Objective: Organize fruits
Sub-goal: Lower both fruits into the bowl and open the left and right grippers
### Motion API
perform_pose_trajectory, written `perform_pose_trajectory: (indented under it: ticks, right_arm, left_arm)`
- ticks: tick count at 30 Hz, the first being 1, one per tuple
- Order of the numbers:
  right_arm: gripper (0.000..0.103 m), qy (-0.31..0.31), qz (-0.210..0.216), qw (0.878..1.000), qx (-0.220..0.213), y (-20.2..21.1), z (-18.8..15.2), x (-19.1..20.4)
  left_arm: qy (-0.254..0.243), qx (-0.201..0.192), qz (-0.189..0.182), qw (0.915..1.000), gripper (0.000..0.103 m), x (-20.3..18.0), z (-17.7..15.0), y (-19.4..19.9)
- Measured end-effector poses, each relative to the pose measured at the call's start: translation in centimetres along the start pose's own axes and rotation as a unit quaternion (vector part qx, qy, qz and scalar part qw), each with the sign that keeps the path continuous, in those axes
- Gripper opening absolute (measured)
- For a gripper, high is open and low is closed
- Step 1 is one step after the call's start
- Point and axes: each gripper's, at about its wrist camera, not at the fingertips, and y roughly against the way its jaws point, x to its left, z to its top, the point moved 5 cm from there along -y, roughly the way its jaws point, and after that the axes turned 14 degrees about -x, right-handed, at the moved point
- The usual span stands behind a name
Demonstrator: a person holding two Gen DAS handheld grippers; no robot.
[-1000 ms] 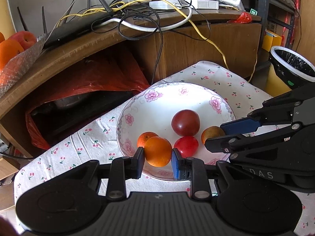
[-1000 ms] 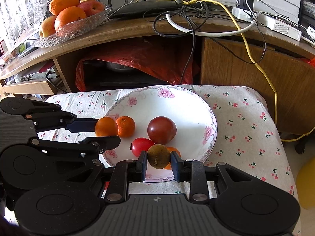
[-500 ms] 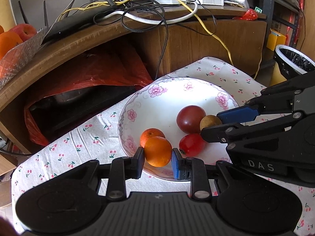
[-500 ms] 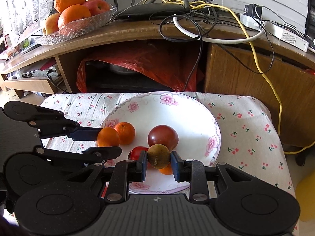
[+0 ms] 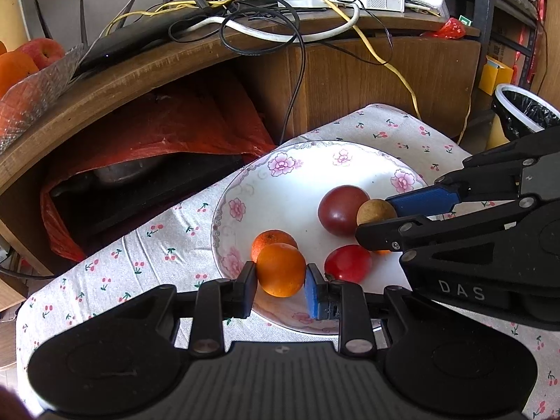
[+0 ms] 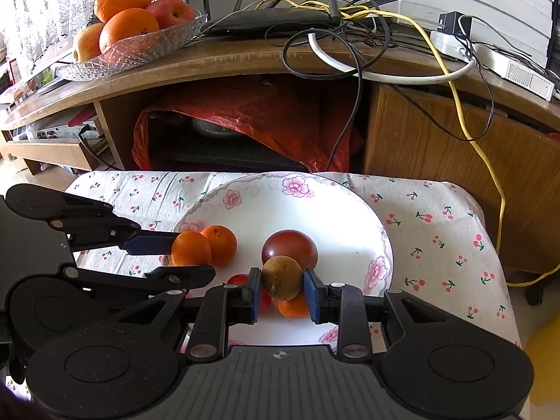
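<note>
Left gripper [image 5: 281, 285]: its two pads pinch an orange [image 5: 281, 269] from both sides, above the near rim of the plate [image 5: 290, 182].
Right gripper [image 6: 282, 294]: its pads pinch a small brown fruit [image 6: 282, 277], held over the plate just in front of the dark red fruit [image 6: 289, 246].
Plate: white with pink flowers on the rim; it stands on a cloth [image 6: 437, 224] printed with small cherries.
Fruit lying on the plate, counted: four. One second orange [image 5: 271, 239] just behind the held one, one dark red fruit, one bright red fruit [image 5: 347, 262], and one small orange piece [image 6: 293, 306] mostly hidden under the right gripper.
Only in right view: a glass dish [image 6: 140, 47] on the wooden shelf [image 6: 245, 59] is seen whole, with two oranges and two apples; the left view cuts it at the edge.
Only in left view: a bin with a black bag [image 5: 525, 112] at the far right, and yellow boxes behind it.
Writing: "DAS" on the side of the right gripper, readable in the left view.
Shelf: a black router [image 6: 273, 21] with antennas and a tangle of cables, one of them yellow [image 6: 465, 112]; a red plastic bag [image 6: 266, 119] lies under it.
</note>
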Motion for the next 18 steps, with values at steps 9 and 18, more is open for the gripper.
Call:
perform_pose_trajectory:
  ticks: [9,18]
  right_arm:
    - [0.025,-0.002,-0.001,1.0,-0.003,-0.6,0.2,-0.2]
    - [0.025,-0.001,0.003,1.0,-0.011,-1.1,0.5,0.2]
  left_arm:
    - [0.002,0.0,-0.009,1.0,0.037,-0.3,0.0,-0.3]
    - [-0.005,-0.005,-0.006,1.0,0.04,-0.6,0.2,-0.6]
